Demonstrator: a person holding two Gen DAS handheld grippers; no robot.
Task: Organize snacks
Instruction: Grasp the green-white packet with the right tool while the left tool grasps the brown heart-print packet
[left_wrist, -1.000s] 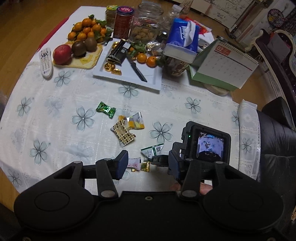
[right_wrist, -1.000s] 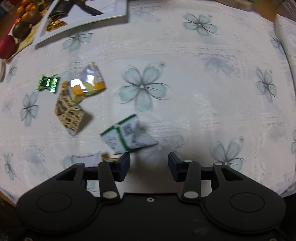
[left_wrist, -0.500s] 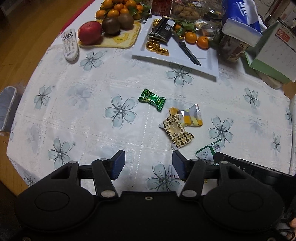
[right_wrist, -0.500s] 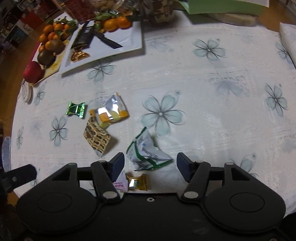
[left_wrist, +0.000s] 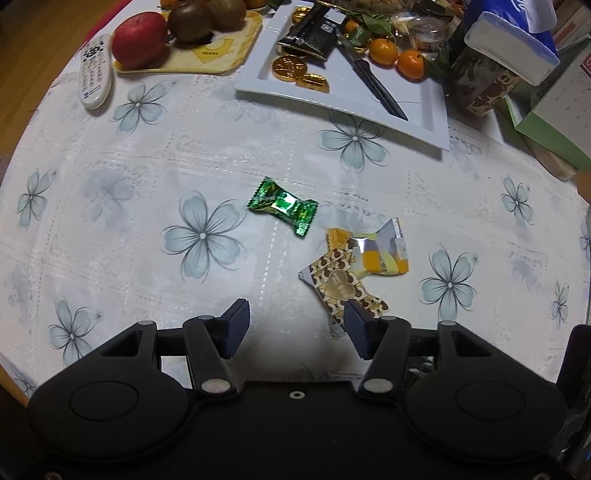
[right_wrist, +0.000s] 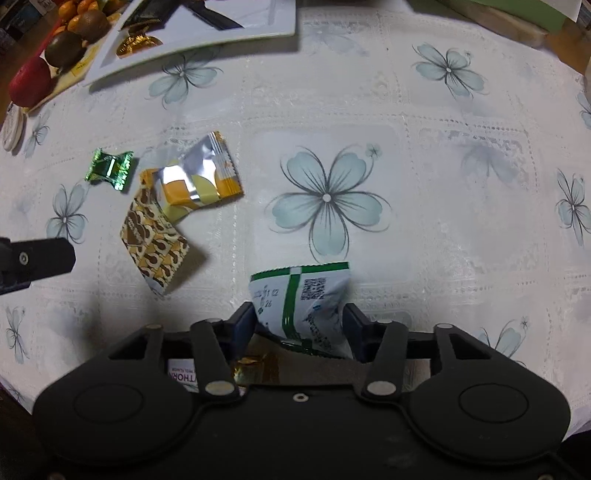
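Loose snacks lie on the flowered tablecloth. A green foil candy (left_wrist: 283, 204) lies ahead of my left gripper (left_wrist: 295, 326), which is open and empty; a brown-and-gold patterned packet (left_wrist: 341, 288) touches its right fingertip, with a silver-and-orange packet (left_wrist: 373, 251) beyond. In the right wrist view the same green candy (right_wrist: 109, 168), patterned packet (right_wrist: 153, 243) and silver-orange packet (right_wrist: 197, 177) lie to the left. My right gripper (right_wrist: 300, 325) is open, its fingers on either side of a white-and-green packet (right_wrist: 303, 304). A gold candy (right_wrist: 251, 365) and a pink-lettered packet (right_wrist: 183, 374) lie under it.
A white plate (left_wrist: 417, 110) at the back holds gold coins, a dark bar, a knife (left_wrist: 369, 79) and tangerines. A yellow tray with an apple (left_wrist: 140, 38) and kiwis, a remote (left_wrist: 95, 70), a tissue box and a calendar stand around it.
My left gripper moved forward and lower toward the green candy and patterned packet. My right gripper dropped closer to the table, and the white-and-green packet now sits between its fingers.
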